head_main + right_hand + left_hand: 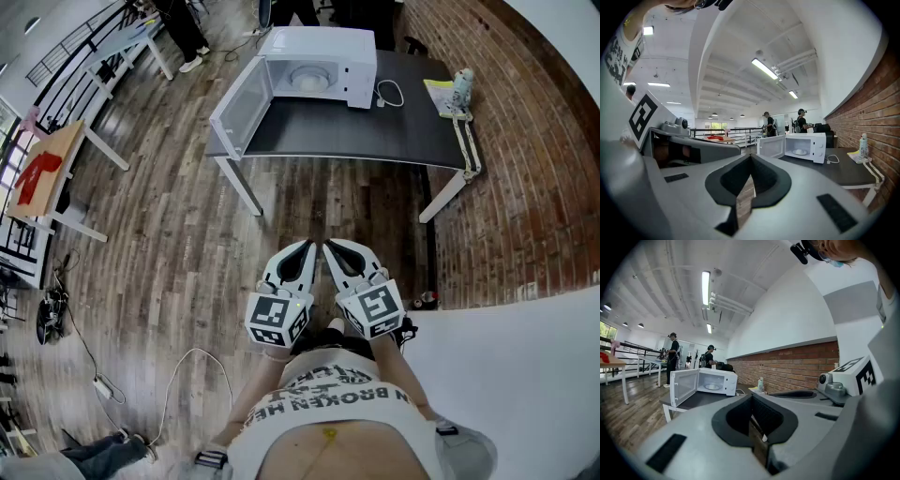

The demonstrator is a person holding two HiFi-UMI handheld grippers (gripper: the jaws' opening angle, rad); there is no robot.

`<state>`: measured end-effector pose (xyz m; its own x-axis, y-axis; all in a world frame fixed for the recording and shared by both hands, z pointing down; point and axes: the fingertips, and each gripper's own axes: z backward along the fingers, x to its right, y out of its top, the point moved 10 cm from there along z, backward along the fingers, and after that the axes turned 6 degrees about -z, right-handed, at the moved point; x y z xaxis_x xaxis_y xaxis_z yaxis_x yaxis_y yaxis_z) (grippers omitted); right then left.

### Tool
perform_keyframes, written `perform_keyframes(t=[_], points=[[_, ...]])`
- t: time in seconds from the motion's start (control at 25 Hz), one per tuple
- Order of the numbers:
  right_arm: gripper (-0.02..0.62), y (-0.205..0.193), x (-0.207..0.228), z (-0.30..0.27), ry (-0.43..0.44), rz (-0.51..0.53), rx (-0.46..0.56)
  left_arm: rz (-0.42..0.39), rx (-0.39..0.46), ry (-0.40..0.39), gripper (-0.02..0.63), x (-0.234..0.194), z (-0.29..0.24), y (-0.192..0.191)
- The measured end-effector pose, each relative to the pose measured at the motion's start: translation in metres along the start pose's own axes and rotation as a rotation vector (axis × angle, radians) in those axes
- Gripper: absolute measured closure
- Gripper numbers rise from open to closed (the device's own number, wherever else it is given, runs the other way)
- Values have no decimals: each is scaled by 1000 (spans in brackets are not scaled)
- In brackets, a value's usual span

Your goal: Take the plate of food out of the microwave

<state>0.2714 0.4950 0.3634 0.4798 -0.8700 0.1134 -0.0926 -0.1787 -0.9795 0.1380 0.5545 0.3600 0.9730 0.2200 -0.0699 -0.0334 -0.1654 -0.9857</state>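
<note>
**Both grippers clenched and empty, plate well ahead in the open microwave**

My left gripper point(308, 246) and my right gripper point(329, 247) sit side by side just in front of my body, tips nearly touching each other, over the wooden floor point(169, 244). In each gripper view the jaws are pressed together with nothing between them: I hold nothing in either one.

The plate point(308, 79) lies well apart from my fingers, straight ahead, inside the white microwave point(352, 47). The microwave door point(242, 110) is swung wide open toward my left side. The microwave stands on a dark table point(375, 136) beside the brick wall point(525, 150). From my left gripper point(751, 399) the plate point(712, 386) shows ahead and to the left of the jaw tips; from my right gripper point(751, 160) it point(799, 152) shows ahead and to the right. It is a pale round dish on the oven floor; what lies on it is too small for me to tell.

Counted: two grippers, one microwave, one plate, one dark table. On that table, to the right of the microwave, there is one white cable point(389, 93), one bottle point(462, 86) and one yellow sheet point(437, 92). Beyond the microwave stand two people point(769, 123). Far to my left is one wooden table point(58, 150) with one red thing point(36, 172) on it.
</note>
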Motion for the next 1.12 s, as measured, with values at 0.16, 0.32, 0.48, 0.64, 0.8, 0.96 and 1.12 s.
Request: perform_keyframes(t=[0.16,0.32,0.48,0.64,0.8,0.96,1.12], points=[[588,-2,10,3,10,-34,18,4,11,8,599,3,-7,0],[587,-7,18,6,7,-37,13,24,16,17,599,7,-10,-3],[588,-10,25,3,9,-80,17,37,-3,12,599,5,-16,-7],[588,-12,34,-10,7,-94,22,39,-14,6,599,-6,-28,-10],[588,-9,44,-33,3,-102,24,52,-11,-6,598,-27,-47,-9],[588,-2,56,-65,-16,-92,23,59,-2,-39,599,-58,-73,-3],[587,9,70,-101,-43,-89,40,64,7,-77,599,-92,-101,6]])
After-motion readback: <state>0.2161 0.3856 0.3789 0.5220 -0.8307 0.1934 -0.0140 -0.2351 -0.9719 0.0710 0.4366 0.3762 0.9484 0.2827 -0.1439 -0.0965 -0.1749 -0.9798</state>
